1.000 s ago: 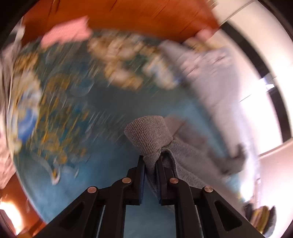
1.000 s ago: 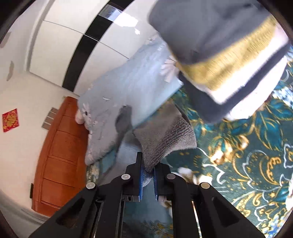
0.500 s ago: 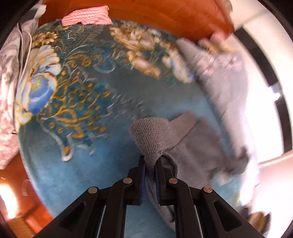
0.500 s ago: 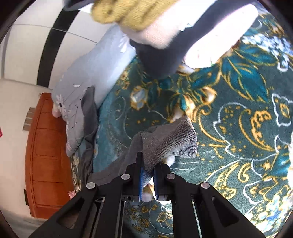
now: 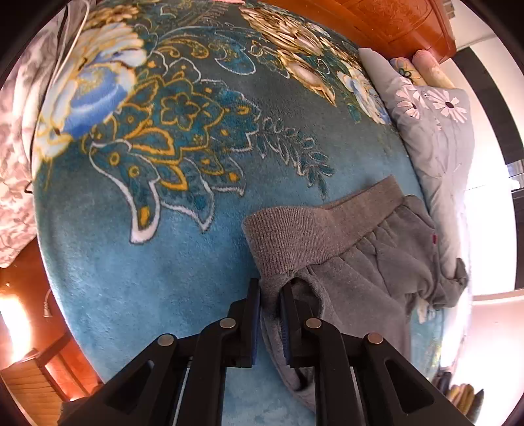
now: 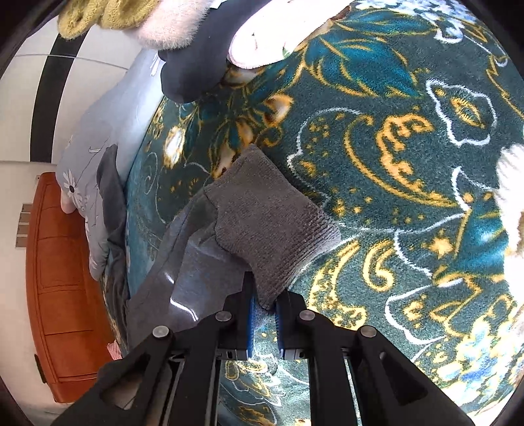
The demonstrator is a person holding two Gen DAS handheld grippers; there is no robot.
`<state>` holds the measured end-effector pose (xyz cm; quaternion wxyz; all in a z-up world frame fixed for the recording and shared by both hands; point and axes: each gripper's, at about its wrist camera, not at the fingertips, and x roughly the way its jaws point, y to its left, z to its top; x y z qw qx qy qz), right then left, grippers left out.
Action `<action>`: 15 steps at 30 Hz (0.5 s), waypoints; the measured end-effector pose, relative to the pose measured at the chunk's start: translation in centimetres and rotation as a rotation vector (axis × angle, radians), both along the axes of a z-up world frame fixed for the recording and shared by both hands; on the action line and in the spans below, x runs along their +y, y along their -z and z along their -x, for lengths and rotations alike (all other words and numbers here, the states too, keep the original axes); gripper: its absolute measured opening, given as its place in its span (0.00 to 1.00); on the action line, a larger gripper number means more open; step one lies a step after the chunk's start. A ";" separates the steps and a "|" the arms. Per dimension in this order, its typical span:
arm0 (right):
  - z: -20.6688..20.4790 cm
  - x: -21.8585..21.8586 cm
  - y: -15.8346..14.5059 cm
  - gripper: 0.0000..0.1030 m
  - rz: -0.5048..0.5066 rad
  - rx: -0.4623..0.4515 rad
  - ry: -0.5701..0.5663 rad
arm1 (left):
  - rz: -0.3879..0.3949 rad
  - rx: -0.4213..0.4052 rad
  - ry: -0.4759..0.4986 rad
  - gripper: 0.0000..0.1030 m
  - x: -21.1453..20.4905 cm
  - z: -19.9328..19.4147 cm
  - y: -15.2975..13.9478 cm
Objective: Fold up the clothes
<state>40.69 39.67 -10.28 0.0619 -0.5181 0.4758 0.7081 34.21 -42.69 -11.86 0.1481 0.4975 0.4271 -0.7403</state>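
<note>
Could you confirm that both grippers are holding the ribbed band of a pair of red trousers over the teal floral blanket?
Not quite: the trousers are grey, not red, as the left wrist view shows. Both the left gripper and right gripper, jaws opening, do have the ribbed band between them over the teal floral blanket.

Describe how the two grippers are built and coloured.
Both the left gripper and the right gripper are matte black plastic with two straight fingers, blue pads on their inner faces, round silver rivets at the joints and triangular cut-outs in the arms.

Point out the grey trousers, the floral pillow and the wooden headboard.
grey trousers (image 5: 314, 229), left wrist view, ribbed waistband.
floral pillow (image 5: 439, 137), left wrist view, flowered top.
wooden headboard (image 5: 393, 23), left wrist view, panel.
</note>
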 end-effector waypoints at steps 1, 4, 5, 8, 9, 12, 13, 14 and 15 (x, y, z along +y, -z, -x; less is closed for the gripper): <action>-0.3 0.3 0.0 0.13 0.001 -0.001 0.003 | -0.010 0.006 0.002 0.13 -0.1 -0.6 -0.1; -1.2 1.0 0.0 0.19 -0.013 -0.006 0.007 | -0.033 0.003 -0.003 0.24 -0.3 -1.0 -0.4; -1.5 1.3 -0.2 0.24 -0.024 -0.007 0.007 | -0.042 0.001 -0.008 0.31 -0.4 -1.2 -0.5; -2.1 2.4 -1.3 0.26 -0.093 -0.019 0.013 | -0.030 0.001 -0.037 0.41 -1.2 -1.8 -1.2; -2.2 2.9 -1.8 0.26 -0.109 -0.017 0.024 | -0.018 0.001 -0.051 0.44 -1.5 -2.1 -1.6; -2.2 4.0 -3.4 0.27 -0.150 0.000 0.044 | 0.009 0.019 -0.084 0.46 -2.1 -2.6 -2.9; -1.9 4.1 -4.0 0.27 -0.164 0.012 0.040 | 0.017 0.026 -0.076 0.48 -2.1 -2.1 -3.2; -1.4 3.8 -4.6 0.27 -0.172 0.027 0.030 | 0.025 0.031 -0.066 0.49 -1.9 -1.6 -3.6; -0.9 3.4 -5.2 0.27 -0.180 0.041 0.019 | 0.034 0.034 -0.051 0.50 -1.6 -1.0 -3.9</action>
